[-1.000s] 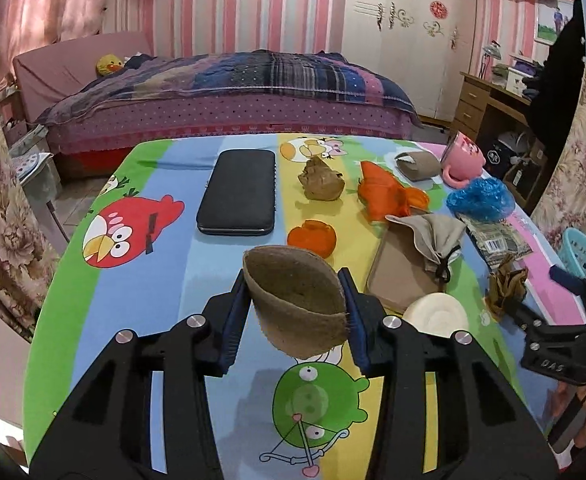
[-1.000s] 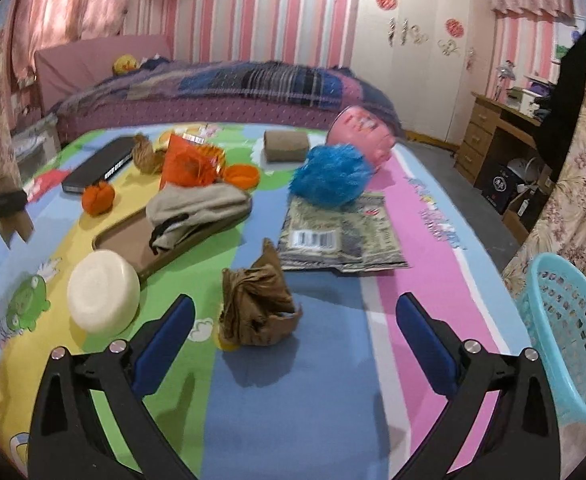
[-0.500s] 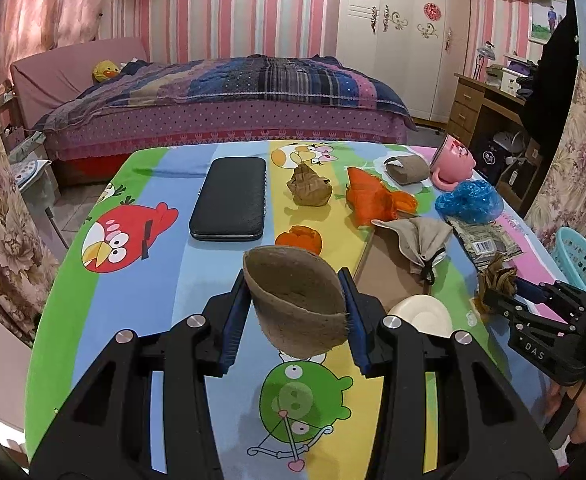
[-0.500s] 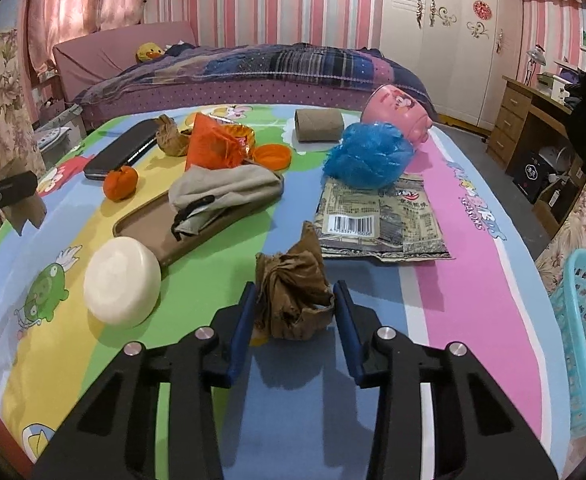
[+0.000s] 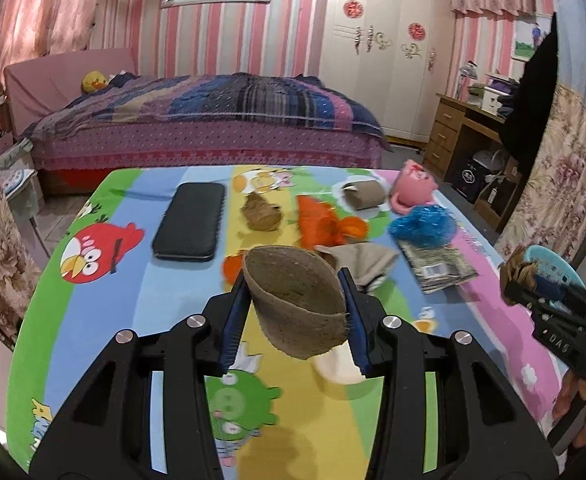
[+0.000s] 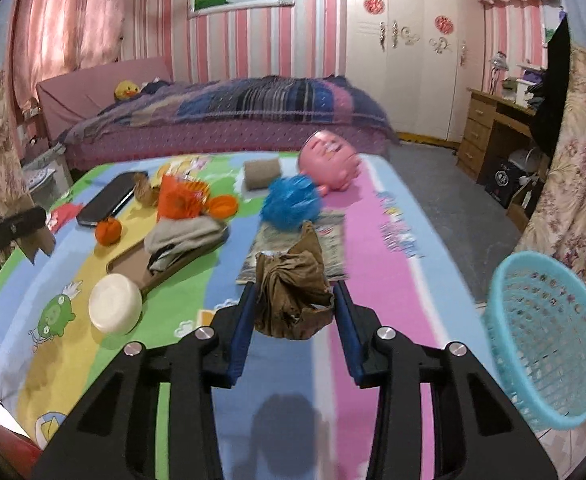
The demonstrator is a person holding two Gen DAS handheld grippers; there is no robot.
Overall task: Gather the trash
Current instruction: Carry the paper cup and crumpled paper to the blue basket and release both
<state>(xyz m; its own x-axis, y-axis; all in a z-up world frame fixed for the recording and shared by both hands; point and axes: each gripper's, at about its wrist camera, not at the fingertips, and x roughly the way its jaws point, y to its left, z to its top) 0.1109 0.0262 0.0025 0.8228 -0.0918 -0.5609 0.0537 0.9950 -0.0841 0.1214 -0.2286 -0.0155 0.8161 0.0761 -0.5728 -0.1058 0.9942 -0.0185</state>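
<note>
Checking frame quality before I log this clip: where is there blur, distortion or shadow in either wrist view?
Left wrist view: tabletop items such as the blue pompom are motion-smeared, the held brown cup stays sharp. Right wrist view: blue basket smeared, fisheye bends the walls, a gripper shadow falls on the tablecloth.

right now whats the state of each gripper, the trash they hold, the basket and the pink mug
left gripper: shut on the brown paper cup
brown paper cup: squeezed, lifted off the table
right gripper: shut on the crumpled brown wrapper
crumpled brown wrapper: held above the table
blue basket: upright beside the table, looks empty
pink mug: lying on its side
</note>
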